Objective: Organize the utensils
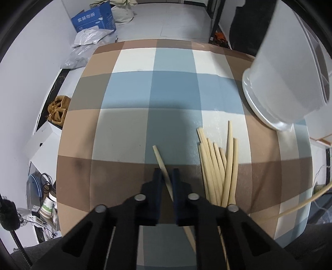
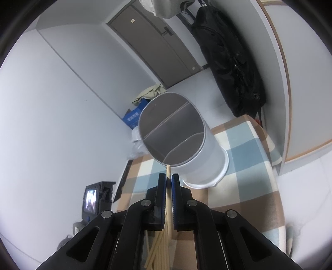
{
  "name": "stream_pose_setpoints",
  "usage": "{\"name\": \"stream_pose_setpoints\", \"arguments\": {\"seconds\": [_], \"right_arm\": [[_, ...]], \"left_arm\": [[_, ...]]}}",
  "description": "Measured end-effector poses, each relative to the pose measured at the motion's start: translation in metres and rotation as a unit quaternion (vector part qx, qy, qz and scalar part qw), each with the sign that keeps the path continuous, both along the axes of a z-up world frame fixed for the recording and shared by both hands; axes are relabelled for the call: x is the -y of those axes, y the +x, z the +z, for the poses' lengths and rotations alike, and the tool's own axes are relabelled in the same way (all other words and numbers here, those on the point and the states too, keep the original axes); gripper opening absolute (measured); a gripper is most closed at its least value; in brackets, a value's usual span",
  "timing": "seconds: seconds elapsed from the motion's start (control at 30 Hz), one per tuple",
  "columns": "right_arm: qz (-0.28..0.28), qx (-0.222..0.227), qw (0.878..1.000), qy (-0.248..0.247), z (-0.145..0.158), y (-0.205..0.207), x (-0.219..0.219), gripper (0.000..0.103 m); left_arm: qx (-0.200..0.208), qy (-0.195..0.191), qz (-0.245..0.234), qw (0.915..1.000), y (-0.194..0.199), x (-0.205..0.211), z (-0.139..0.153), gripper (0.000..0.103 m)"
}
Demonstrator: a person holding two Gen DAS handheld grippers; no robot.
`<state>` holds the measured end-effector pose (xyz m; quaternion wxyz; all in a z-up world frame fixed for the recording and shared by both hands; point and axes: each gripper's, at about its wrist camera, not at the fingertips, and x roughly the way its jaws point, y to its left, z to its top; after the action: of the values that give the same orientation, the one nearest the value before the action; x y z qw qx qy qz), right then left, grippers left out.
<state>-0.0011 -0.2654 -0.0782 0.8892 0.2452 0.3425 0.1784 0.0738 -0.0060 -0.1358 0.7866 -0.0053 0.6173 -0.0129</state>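
Note:
In the left wrist view my left gripper point(image 1: 167, 173) is shut on a single pale chopstick point(image 1: 159, 156) just above the checked tablecloth point(image 1: 128, 97). A pile of several chopsticks point(image 1: 220, 166) lies to its right. The white utensil holder point(image 1: 284, 83) stands at the right. In the right wrist view my right gripper point(image 2: 169, 178) is shut on another chopstick point(image 2: 168, 169), held upright just in front of the divided utensil holder point(image 2: 207, 149). The chopstick pile point(image 2: 159, 249) shows below that gripper.
A blue cardboard box point(image 1: 94, 18) and plastic bags point(image 1: 87, 38) lie on the floor beyond the table. White boxes point(image 1: 44, 143) and paper cups point(image 1: 48, 205) sit at the left. A black bag point(image 2: 232, 60) hangs by the door.

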Motion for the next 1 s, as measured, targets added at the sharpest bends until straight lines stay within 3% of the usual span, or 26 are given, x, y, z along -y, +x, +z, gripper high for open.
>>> {"name": "stream_pose_setpoints", "arguments": {"seconds": [0.13,0.23,0.4,0.57,0.63,0.7,0.73,0.83,1.0], "right_arm": [[0.0,0.005,1.0,-0.009,0.002,0.0,-0.005,0.004],[0.0,0.015,0.999,-0.029,0.004,-0.001,-0.011,0.004],[0.002,0.029,0.998,-0.048,0.008,-0.007,-0.019,0.004],[0.008,0.05,0.996,-0.071,0.012,-0.016,-0.031,0.004],[0.01,0.057,0.995,-0.076,0.013,-0.018,-0.035,0.004],[0.01,0.062,0.995,-0.081,0.014,-0.02,-0.037,0.004],[0.009,0.063,0.995,-0.081,0.014,-0.02,-0.037,0.004],[0.007,0.061,0.995,-0.076,0.014,-0.02,-0.036,0.004],[0.007,0.063,0.995,-0.076,0.015,-0.019,-0.035,0.004]], "left_arm": [[0.019,-0.017,0.016,0.9995,0.006,-0.008,0.004,0.0],[0.065,-0.034,0.02,0.9971,0.005,-0.01,0.022,0.0],[0.141,-0.082,0.016,0.9865,-0.012,-0.01,0.058,0.0],[0.174,-0.123,0.01,0.9769,-0.025,-0.014,0.077,0.0],[0.183,-0.113,0.006,0.9766,-0.025,-0.016,0.082,0.0],[0.163,-0.112,-0.003,0.9803,-0.014,-0.024,0.076,0.004],[0.138,-0.117,-0.008,0.9835,-0.01,-0.025,0.069,0.019],[0.093,-0.117,-0.008,0.9888,-0.006,-0.032,0.049,0.047],[0.045,-0.029,-0.037,0.9979,-0.001,-0.022,0.018,0.05]]}}
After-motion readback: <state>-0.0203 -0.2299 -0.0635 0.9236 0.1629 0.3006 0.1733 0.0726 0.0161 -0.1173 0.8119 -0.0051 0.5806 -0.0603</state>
